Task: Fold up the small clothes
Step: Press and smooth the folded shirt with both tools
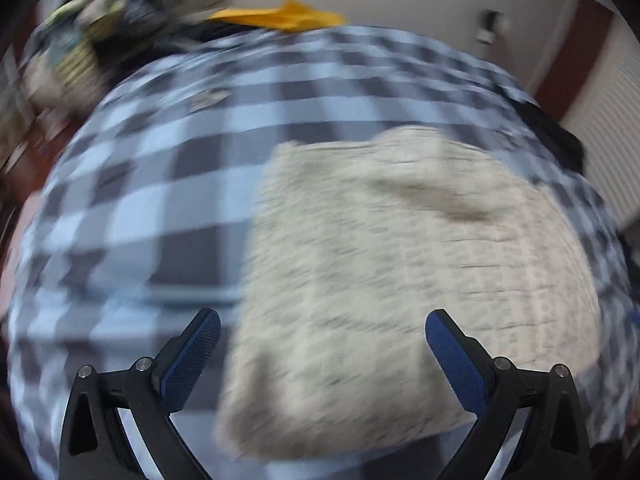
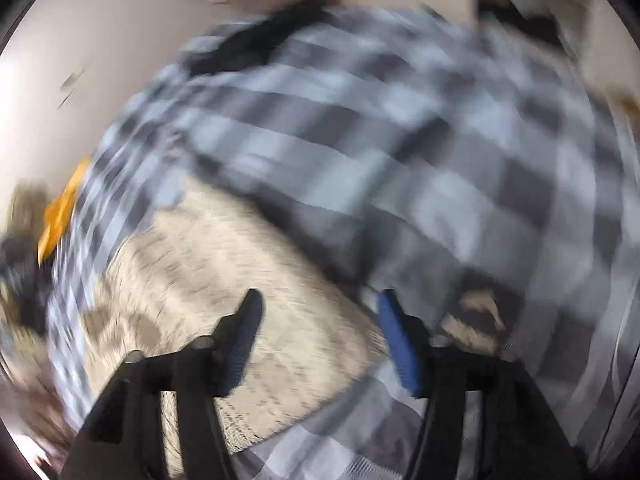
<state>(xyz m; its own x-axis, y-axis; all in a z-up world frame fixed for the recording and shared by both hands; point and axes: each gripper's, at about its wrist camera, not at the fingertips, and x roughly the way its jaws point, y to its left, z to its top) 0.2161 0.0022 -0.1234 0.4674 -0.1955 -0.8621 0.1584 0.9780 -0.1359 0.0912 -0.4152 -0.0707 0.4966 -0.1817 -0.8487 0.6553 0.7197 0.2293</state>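
Cream garment (image 1: 400, 280): soft matt knit cloth with fine dark flecks. Checked cover (image 1: 160, 208) at left of frame: smooth woven cloth, grey and pale blue. Left tool (image 1: 323, 330): matt black plastic, textured blue pads, metal pins.

- You have one beige knit garment (image 1: 400, 280), folded, filling the lower centre and right of the left wrist frame; it shows again at lower left of the right wrist frame (image 2: 240, 300).
- One checked blue-grey cover (image 1: 180, 160) lies under it, spread across most of both frames.
- One orange cloth (image 1: 284, 14) sits at top centre of the left frame.
- One dark, blurred heap of clothes (image 1: 104, 28) is at upper left; you cannot count its pieces.
- One black item (image 2: 256, 40) lies at the top of the right frame.
- Two claws: the left claw (image 1: 322, 334), the right claw (image 2: 318, 316), each with two fingers.
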